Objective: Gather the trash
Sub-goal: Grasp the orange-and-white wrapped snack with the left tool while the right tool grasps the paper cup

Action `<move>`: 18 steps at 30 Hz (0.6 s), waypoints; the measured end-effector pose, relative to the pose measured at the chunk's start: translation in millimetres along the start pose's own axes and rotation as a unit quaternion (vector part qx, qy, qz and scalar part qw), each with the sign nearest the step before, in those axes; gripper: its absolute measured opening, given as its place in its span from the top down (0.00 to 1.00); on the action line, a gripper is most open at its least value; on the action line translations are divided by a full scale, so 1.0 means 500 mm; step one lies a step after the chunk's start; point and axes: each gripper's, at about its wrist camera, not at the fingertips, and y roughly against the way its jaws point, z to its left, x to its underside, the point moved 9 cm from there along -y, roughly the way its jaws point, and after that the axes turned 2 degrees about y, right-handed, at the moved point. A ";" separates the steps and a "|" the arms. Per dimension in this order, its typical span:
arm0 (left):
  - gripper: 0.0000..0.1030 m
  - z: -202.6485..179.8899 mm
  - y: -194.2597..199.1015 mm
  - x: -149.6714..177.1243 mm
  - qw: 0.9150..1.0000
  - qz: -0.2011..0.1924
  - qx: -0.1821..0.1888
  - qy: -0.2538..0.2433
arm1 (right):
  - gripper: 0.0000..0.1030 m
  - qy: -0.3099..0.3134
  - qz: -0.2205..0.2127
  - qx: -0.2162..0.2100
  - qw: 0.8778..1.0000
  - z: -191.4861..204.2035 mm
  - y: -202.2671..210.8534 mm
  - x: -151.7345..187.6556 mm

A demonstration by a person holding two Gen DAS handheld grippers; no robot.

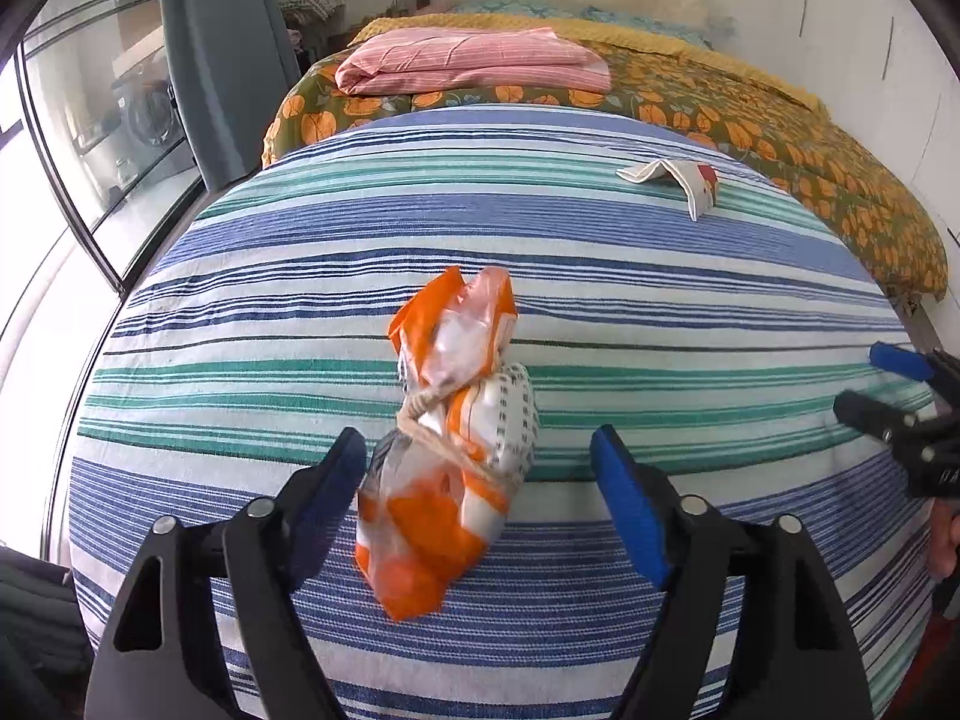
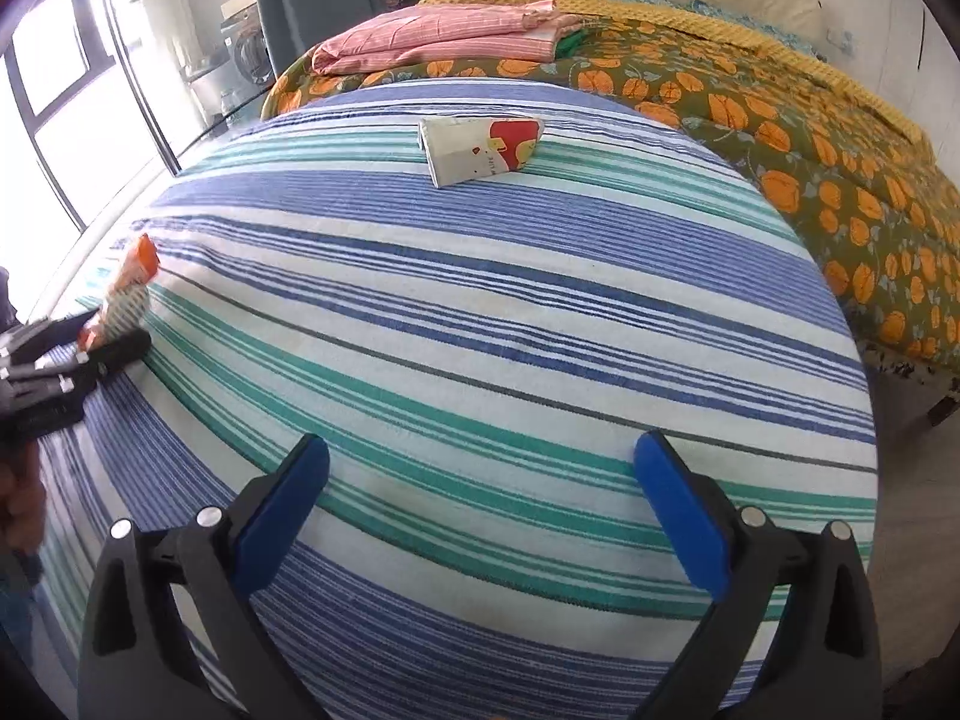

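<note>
Left wrist view: left gripper [image 1: 480, 462] points down at the striped bedspread [image 1: 240, 312]. Jaws released, spread wide. Orange-and-white plastic wrapper [image 1: 447, 438], twisted and knotted at mid-length, lies between the pads. It sits close against the left pad; clear gap to the right pad. Whether the left pad actually touches cannot be told. No squeeze visible on the plastic, so not gripped. Judgement: jaws straddle the wrapper to set up a pinch near the knot, the firmest part of a soft, crinkly item. Second trash item, a flattened white carton [image 1: 672, 180] w/ red print, lies further up the bed, well apart. Right gripper [image 1: 900, 396] shows at the frame's right edge, over the bedspread.

Right wrist view: right gripper [image 2: 480, 504] hangs over bare bedspread [image 2: 480, 312]. Jaws released, nothing between them. Carton [image 2: 480, 147] is ahead, well apart, lying on its side and crushed. Wrapper [image 2: 123, 294] and left gripper [image 2: 90, 354] appear at far left. Judgement: right side is parked, probably lined up for the carton.

Containers: no bin, bag or basket visible in either view, so no drop-off point can be stated. Carton and wrapper contents: cannot tell.

Background: folded pink cloth [image 2: 444, 36] on a floral quilt [image 2: 780, 120]; not trash.
</note>
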 end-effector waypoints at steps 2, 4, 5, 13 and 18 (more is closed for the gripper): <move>0.17 0.000 -0.004 0.013 1.000 0.002 -0.004 -0.009 | 0.05 -0.026 0.002 -0.019 0.999 0.003 0.002 -0.029; 0.15 0.006 -0.005 0.022 1.000 0.003 0.002 -0.003 | 0.11 -0.065 0.008 -0.046 0.997 0.006 -0.007 -0.073; 0.14 0.010 -0.006 0.023 1.000 0.006 0.005 0.004 | 0.15 -0.080 0.014 -0.057 0.995 0.010 -0.013 -0.090; 0.06 0.013 -0.015 0.027 1.000 0.015 0.013 0.015 | 0.21 -0.232 0.067 -0.083 0.967 -0.019 -0.140 -0.248; 0.05 0.012 -0.017 0.027 1.000 0.015 0.011 0.013 | 0.20 -0.259 0.060 -0.066 0.962 -0.020 -0.182 -0.312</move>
